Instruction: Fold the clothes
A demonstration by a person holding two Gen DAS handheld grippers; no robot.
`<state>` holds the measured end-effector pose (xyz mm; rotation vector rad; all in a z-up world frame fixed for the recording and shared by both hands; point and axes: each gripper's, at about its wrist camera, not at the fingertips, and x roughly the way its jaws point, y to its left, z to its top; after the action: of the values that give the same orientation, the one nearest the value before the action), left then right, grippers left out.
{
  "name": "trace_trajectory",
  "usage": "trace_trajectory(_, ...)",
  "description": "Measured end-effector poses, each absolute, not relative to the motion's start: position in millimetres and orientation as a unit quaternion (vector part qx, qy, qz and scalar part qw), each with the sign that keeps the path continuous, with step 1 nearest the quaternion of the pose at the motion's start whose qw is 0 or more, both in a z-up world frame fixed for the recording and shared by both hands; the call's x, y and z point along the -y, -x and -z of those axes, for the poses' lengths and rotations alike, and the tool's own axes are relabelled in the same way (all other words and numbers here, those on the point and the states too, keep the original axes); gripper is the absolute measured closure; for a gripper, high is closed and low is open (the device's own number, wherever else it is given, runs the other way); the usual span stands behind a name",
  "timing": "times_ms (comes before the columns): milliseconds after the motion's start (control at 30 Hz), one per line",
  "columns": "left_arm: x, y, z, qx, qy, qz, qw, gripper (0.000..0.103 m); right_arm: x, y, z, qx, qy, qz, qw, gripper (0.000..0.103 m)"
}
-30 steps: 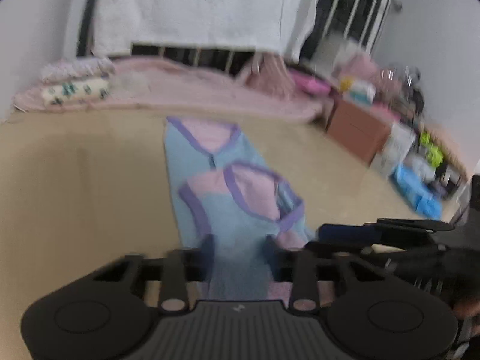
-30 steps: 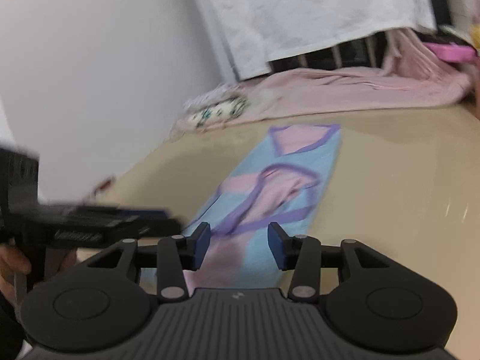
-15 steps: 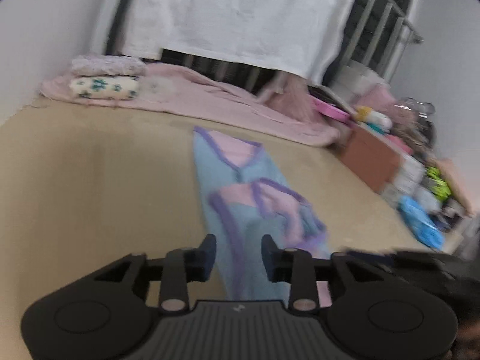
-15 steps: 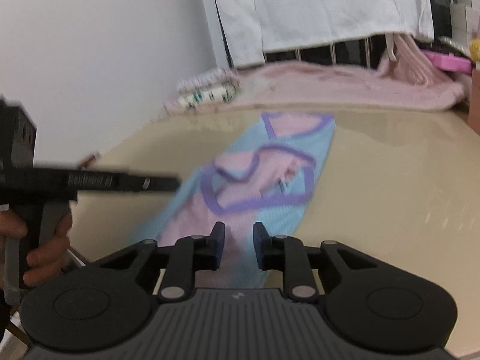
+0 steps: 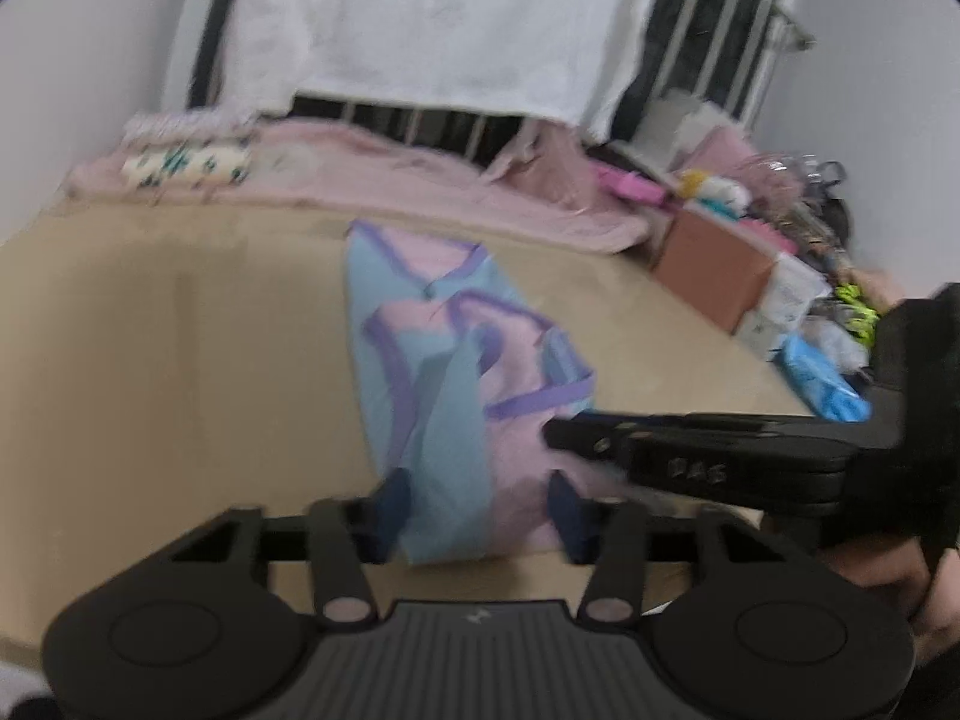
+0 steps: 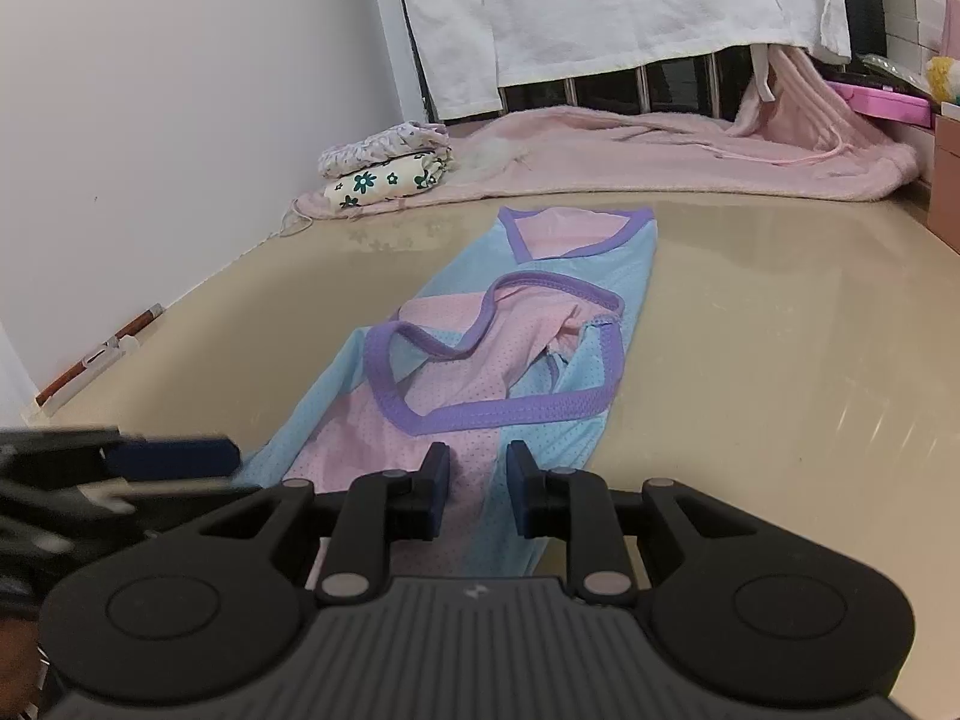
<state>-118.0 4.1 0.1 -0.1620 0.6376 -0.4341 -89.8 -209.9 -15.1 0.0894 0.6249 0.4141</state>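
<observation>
Beige table point(image 6: 780, 360): broad and smooth, with a pink blanket point(image 6: 690, 150) along its far edge and two folded garments point(image 6: 384, 171) stacked at the wall end.

Blue and pink mesh garment with purple trim point(image 6: 480, 360): lies lengthwise down the middle of the table as a narrow strip, already folded in from both sides. The upper layer is rumpled around the looping trim, and the near hem sits at the table's front edge.

Left gripper point(image 5: 480, 510): jaws apart and closing. In its own blurred view the near hem shows between the fingers; whether the pads press on it cannot be told.

Right gripper point(image 6: 478, 495): jaws narrowly apart over the same hem, cloth visible in the gap, no pinch evident.

Judgement: the step in hand looks like seizing the near hem for a lengthwise fold. To do it well, both grippers should bite all layers at matching corners (the mesh looks slippery), lift together and keep the hem taut so the rumpled middle flattens.
</observation>
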Motion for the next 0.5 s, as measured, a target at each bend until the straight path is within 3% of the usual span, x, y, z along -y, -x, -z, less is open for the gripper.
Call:
trace_trajectory(100,-12.4,111.6,5.5,-0.325,0.1,0.214,0.916,0.099,209.2,90.7,14.9,-0.304,-0.043,-0.201,0.93,0.082)
trace_trajectory(233,-44.8,97.8,11.3,-0.337,0.219,0.229,0.887,0.101,210.7,91.0,14.4,-0.305,-0.047,-0.196,0.931,0.084)
trace_trajectory(300,-60.8,89.7,17.1,-0.347,0.275,0.231,0.866,0.101,213.8,91.0,14.5,-0.304,-0.054,-0.188,0.932,0.091)
trace_trajectory(400,-70.8,79.8,27.5,-0.379,0.32,0.229,0.838,0.1,216.4,91.6,14.8,-0.304,-0.061,-0.184,0.933,0.092)
trace_trajectory(467,-69.8,82.0,22.5,-0.372,0.315,0.229,0.843,0.091,216.9,93.6,13.5,-0.299,-0.061,-0.181,0.935,0.09)
trace_trajectory(500,-68.0,83.2,17.5,-0.364,0.305,0.23,0.85,0.075,218.7,95.9,10.9,-0.294,-0.065,-0.181,0.937,0.088)
